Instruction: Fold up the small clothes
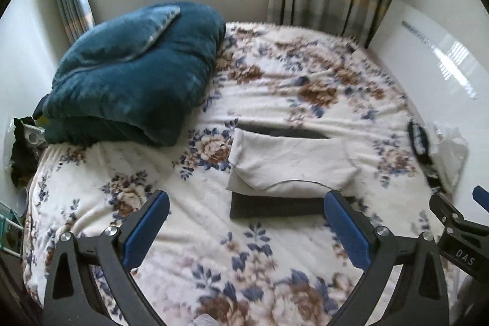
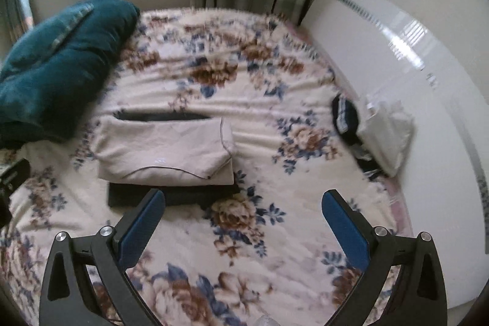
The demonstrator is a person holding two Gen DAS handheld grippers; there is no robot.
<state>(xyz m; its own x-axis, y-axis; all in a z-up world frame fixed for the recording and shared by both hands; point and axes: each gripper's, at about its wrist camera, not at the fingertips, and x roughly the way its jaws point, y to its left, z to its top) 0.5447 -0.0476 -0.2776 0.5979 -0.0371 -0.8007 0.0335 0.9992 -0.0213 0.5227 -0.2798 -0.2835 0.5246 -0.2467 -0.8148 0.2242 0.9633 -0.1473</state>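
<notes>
We hover both grippers, left gripper [image 1: 246,203] and right gripper [image 2: 244,202], spread wide and empty over the floral bed [image 1: 275,265]; the folded cream garment [image 1: 290,167] lies atop a dark garment [image 1: 275,206] just ahead; we judge a low, square approach best.

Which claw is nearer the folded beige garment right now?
Left, narrowly. The left claw hovers open just before the beige garment; the right claw hangs open slightly off its right end.
</notes>
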